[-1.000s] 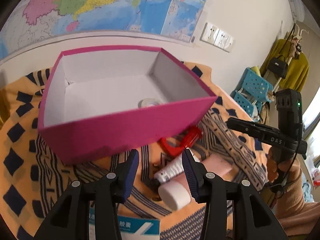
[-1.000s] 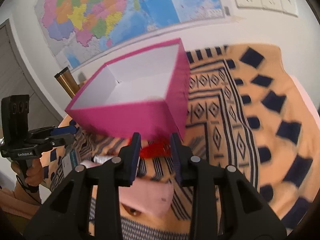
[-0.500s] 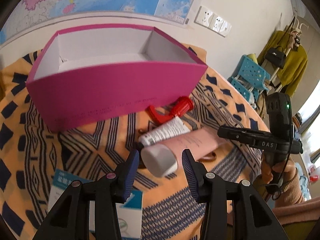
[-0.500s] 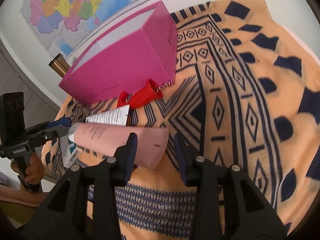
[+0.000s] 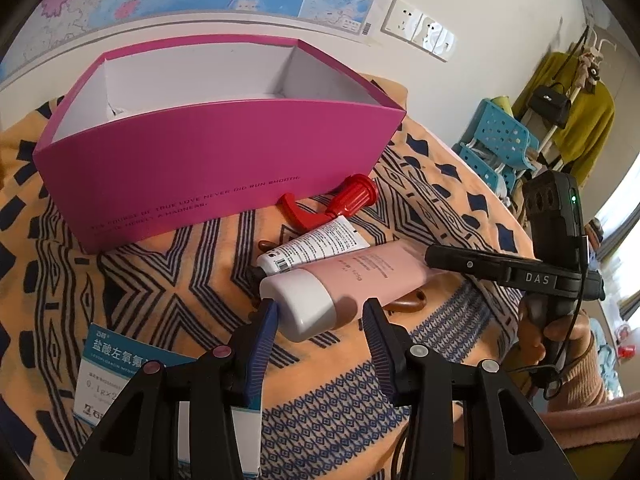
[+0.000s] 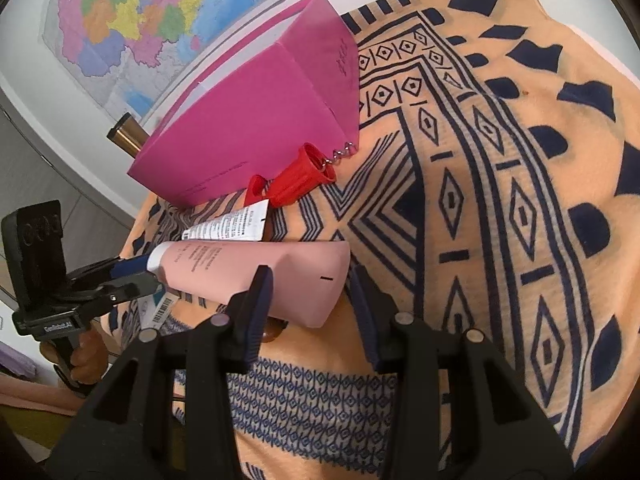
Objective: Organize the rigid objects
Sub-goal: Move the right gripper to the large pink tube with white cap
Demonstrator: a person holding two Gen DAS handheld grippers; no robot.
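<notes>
One open magenta cardboard box, two squeeze tubes, pink and white, one red plastic corkscrew, one blue-white medicine carton.

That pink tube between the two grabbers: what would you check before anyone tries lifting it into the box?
1. Left gripper open around the white cap: ok.
2. Right gripper open at the pink tube flat end: ok.
3. Fingers gripping the tube: not ok, neither has closed.
4. Pink box open on top: ok.
5. White tube lies apart from it: not ok, touching.
6. Brown object under the tube: cannot tell what it is.
</notes>
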